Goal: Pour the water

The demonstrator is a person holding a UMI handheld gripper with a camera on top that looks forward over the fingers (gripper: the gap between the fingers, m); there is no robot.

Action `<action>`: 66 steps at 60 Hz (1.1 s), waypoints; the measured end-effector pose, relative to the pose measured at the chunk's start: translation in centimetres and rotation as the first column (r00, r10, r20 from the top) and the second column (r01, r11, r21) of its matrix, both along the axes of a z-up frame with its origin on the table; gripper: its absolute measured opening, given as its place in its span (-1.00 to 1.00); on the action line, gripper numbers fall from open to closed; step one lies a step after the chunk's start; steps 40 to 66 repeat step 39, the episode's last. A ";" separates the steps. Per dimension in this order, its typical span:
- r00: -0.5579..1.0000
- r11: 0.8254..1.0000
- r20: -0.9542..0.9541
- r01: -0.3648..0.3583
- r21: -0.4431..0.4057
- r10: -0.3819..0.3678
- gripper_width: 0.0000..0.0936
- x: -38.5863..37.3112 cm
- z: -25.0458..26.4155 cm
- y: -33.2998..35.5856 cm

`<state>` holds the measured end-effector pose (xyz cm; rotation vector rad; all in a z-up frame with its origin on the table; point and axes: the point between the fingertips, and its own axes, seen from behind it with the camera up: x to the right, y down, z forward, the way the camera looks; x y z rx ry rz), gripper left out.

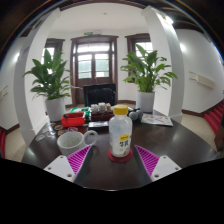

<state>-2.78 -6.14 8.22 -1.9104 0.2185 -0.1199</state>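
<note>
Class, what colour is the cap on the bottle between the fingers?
Yellow-orange cap on the bottle, gripper view.

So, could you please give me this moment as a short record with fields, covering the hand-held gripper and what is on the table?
hand-held gripper: open, holding nothing
bottle: upright on the table, just ahead of the fingers, yellow cap on
cup: white, beside the bottle, near one finger
red container: beyond the cup
potted plants: two, flanking the window behind
pouring: not begun
</note>
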 end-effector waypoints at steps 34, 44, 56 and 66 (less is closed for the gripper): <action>0.975 0.970 0.021 -0.222 0.097 0.221 0.74 -8.0 8.7 -6.1; 0.972 0.966 0.016 -0.236 0.101 0.236 0.73 -8.6 8.9 -6.1; 0.972 0.966 0.016 -0.236 0.101 0.236 0.73 -8.6 8.9 -6.1; 0.972 0.966 0.016 -0.236 0.101 0.236 0.73 -8.6 8.9 -6.1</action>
